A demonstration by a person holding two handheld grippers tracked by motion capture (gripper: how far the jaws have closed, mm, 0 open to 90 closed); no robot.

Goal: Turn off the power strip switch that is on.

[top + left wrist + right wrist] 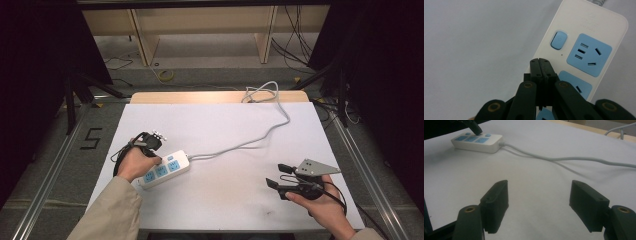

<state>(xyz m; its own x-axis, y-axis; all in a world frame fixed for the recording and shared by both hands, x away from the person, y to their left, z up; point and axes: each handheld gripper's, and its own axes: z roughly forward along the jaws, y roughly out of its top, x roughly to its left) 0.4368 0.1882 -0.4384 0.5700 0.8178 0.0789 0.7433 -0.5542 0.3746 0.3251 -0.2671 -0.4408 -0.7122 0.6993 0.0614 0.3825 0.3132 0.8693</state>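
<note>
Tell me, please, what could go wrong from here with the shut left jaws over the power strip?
1. The left gripper, jaws shut, points down beside the switch; a small drift would press bare casing or a socket instead.
2. The power strip lies loose on the table, so a slanted push may slide it.
3. The right gripper rests open and apart, steadying nothing; the cord could tug the strip.

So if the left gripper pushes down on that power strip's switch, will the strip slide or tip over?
Probably not tip: the power strip lies flat and broad on the white table cover. It might slide a little, since its plastic shell looks smooth. Its cord lies slack and curved, so it likely won't tug back. The shut left gripper sits over the strip near the switch.
</note>
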